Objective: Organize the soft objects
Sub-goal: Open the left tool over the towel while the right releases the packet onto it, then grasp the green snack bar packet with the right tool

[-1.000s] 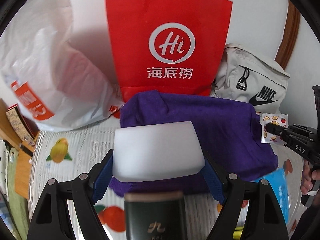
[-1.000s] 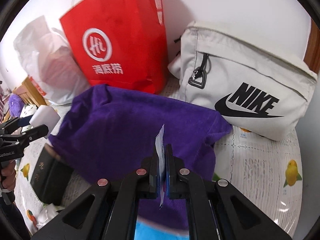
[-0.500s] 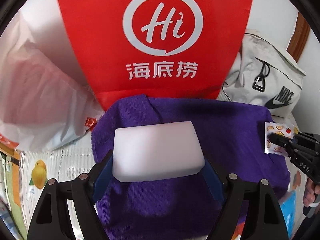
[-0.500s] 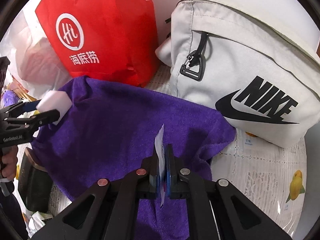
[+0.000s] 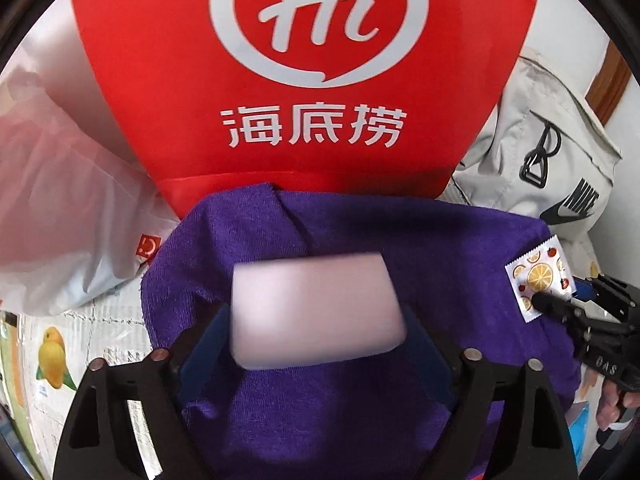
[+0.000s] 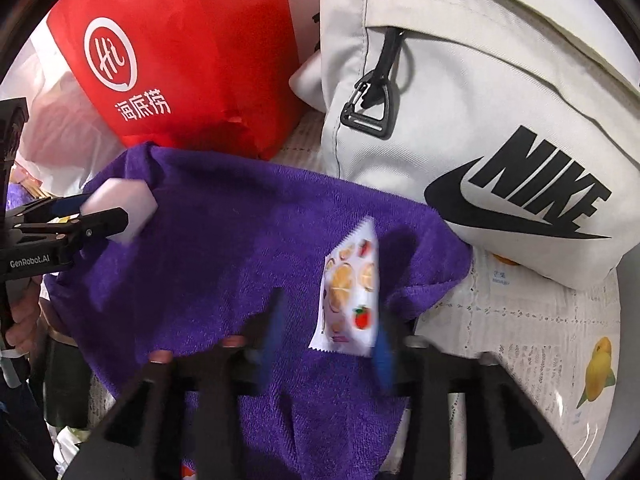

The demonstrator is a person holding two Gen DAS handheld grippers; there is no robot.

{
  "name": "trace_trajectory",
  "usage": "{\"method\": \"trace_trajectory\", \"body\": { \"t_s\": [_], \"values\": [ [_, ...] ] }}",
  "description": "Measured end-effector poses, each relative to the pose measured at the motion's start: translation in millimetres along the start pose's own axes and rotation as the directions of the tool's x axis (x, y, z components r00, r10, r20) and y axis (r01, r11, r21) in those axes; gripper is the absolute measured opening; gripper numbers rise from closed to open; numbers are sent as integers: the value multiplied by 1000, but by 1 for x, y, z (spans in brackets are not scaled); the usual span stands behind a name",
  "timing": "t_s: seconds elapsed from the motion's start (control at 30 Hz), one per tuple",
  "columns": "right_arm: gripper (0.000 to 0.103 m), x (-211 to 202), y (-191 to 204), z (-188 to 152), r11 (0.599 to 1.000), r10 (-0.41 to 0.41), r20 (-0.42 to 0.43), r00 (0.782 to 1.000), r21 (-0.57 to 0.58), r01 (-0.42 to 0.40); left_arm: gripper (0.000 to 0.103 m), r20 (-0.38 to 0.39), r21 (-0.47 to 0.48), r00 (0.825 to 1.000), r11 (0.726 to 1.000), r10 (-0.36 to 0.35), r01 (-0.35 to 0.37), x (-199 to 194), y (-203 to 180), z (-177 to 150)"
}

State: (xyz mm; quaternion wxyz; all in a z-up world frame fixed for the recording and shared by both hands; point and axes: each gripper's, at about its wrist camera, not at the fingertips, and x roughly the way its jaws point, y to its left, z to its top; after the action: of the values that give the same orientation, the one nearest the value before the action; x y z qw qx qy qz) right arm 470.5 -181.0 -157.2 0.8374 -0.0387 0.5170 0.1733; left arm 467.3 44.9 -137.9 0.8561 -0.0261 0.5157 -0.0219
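Over the purple towel (image 5: 400,240), which lay spread beside the red paper bag (image 5: 304,80) and the pale sling bag (image 6: 480,100), both grippers had just been letting go. The left gripper (image 5: 316,328) stood spread, its jaws having just widened, with the white foam block (image 5: 316,312) between them, blurred and apparently slipping free onto the towel. The right gripper (image 6: 328,336) had jaws parting too, the fruit-printed sachet (image 6: 352,292) loose between them and tilting down. The block looked light and squashy, best taken across its short sides with a gentle squeeze; the sachet looked thin, slick and floppy, best pinched by a crimped edge. The red bag read "Hi" above "海底捞"; the sling bag read "NIKE"; the left gripper's body carried "GenRobot.AI". The sachet's small print was unreadable.
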Motion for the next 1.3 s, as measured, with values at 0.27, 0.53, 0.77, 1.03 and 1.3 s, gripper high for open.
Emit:
{"method": "trace_trajectory", "body": {
  "t_s": [0.27, 0.53, 0.77, 1.03, 1.3],
  "values": [
    [58, -12, -4, -4, 1000, 10, -26, 1000, 20, -10, 93, 23, -10, 999, 1000, 22, -21, -16, 5, -3],
    [77, -56, 0, -17, 998, -66, 40, 997, 22, 65, 93, 53, 6, 998, 1000, -31, 30, -54, 5, -16],
    [79, -99, 16, -44, 999, -40, 122, 992, 0, 41, 93, 126, 21, 991, 999, -45, 42, -108, 5, -43],
    [79, -130, 33, -92, 998, -63, 144, 988, 0, 63, 93, 189, 6, 979, 997, -77, 77, -155, 6, -90],
    [79, -163, 48, -147, 998, -2, 178, 984, 69, -11, 93, 122, -1, 992, 999, -40, 40, -173, 4, -166]
  ]
}}
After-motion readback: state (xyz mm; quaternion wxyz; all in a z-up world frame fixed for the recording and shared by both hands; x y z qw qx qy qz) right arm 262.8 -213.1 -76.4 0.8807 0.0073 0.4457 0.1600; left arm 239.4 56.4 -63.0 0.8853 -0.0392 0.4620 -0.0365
